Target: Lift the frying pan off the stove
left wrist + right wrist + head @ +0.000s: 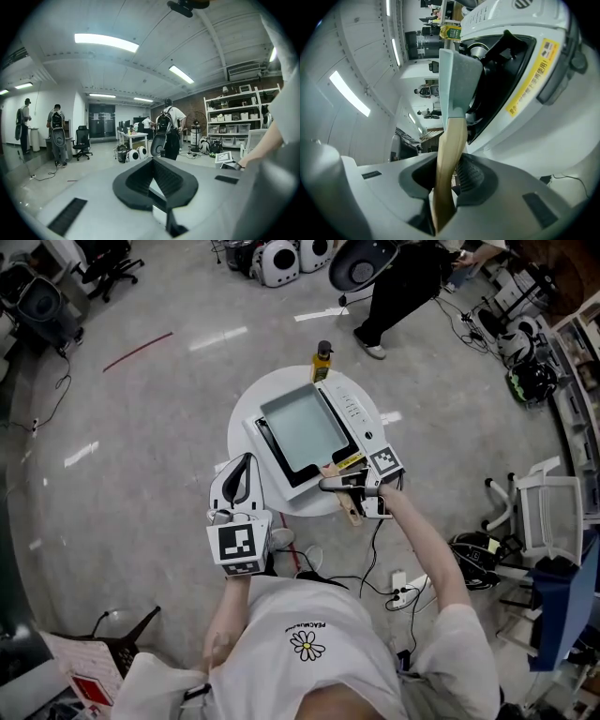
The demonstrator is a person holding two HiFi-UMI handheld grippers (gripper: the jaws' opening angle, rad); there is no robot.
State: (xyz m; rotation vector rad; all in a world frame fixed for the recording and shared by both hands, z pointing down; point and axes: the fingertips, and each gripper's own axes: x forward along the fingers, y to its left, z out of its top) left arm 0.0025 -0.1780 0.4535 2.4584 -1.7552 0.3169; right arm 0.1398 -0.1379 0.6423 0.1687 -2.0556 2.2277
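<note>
Only the right gripper view shows the right gripper (445, 187) clamped on the tan wooden handle (449, 150) of the pale green square frying pan (459, 79). In the head view the pan lies over the white flat stove (364, 418) at centre frame, on a round white table (246, 423) with grey floor (141, 427) all round. The left gripper (236, 486), jaws apart and empty, hangs lower left, apart from the pan.

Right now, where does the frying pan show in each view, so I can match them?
Head view: frying pan sits on the stove at centre, with its handle toward the right gripper.
Left gripper view: not in it.
Right gripper view: frying pan edge-on at upper centre, with its wooden handle clamped between the jaws.
Shared landmark: the stove's yellow label, in the head and right gripper views.
</note>
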